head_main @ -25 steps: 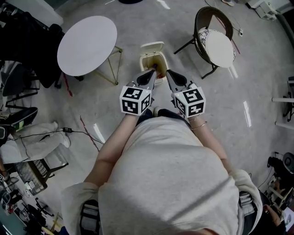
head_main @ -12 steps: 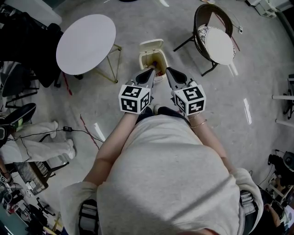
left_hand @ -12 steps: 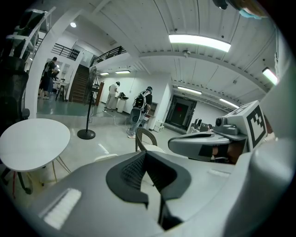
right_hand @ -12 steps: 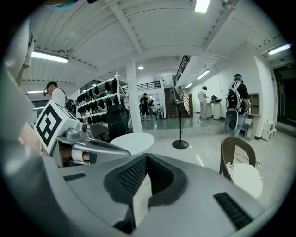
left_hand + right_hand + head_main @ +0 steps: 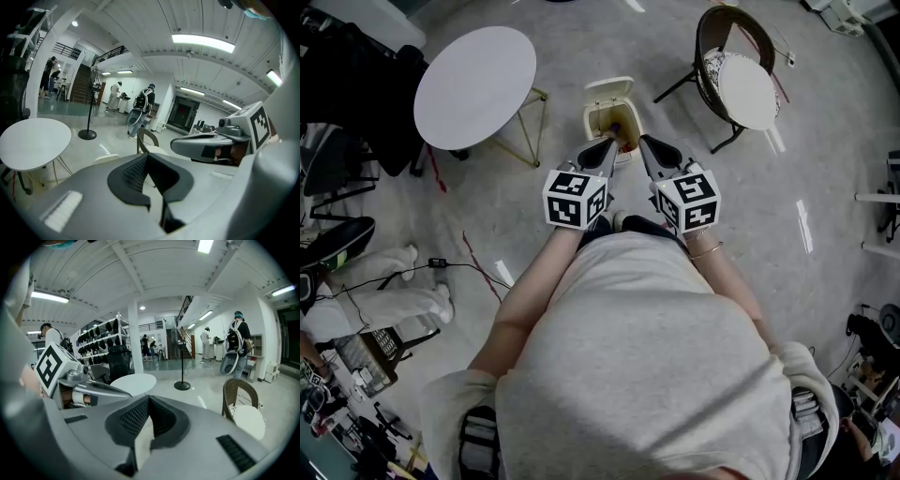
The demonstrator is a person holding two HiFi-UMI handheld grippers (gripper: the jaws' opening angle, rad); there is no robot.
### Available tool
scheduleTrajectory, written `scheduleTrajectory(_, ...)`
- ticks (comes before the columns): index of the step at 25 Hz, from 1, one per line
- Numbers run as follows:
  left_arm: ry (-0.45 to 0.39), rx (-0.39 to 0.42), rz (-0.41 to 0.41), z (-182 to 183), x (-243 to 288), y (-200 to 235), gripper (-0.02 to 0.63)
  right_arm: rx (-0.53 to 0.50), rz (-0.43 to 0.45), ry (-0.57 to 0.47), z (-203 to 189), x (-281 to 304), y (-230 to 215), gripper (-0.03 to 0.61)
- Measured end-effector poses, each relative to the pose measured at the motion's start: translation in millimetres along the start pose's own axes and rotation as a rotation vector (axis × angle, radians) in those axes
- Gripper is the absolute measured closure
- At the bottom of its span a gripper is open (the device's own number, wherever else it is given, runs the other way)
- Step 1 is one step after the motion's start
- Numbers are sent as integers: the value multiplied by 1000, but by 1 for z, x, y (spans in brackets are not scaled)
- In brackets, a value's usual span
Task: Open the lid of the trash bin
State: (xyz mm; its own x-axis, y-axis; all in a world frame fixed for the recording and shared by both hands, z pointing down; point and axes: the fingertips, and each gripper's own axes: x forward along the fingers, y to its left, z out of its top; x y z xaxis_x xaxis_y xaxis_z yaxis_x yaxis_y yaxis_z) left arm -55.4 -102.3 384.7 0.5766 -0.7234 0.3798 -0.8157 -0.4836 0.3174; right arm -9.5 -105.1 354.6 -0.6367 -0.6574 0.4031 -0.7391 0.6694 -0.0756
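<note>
A small cream trash bin (image 5: 612, 122) stands on the floor ahead of me, its lid (image 5: 609, 91) tilted up and back so the inside shows. My left gripper (image 5: 607, 144) and right gripper (image 5: 644, 143) are held side by side just short of the bin, both with jaws shut and nothing in them. In the left gripper view my left gripper (image 5: 146, 155) points over the cream lid (image 5: 107, 158), with the right gripper (image 5: 206, 146) beside it. In the right gripper view my right gripper (image 5: 149, 398) is shut too.
A round white table (image 5: 475, 86) on thin legs stands left of the bin. A dark wicker chair with a pale cushion (image 5: 741, 89) is at the right. Someone's legs in pale trousers (image 5: 380, 292) and a floor cable (image 5: 469, 270) lie at the left.
The bin has slid slightly up in the head view. Both grippers stay shut and almost still. The pale-trousered legs at the left have shifted.
</note>
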Motion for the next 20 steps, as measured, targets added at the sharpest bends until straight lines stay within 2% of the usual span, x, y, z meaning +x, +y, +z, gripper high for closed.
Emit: scheduleTrajectory(20, -11, -18, 4, -3, -4, -1, 607, -16, 0, 7, -6, -8, 5, 571)
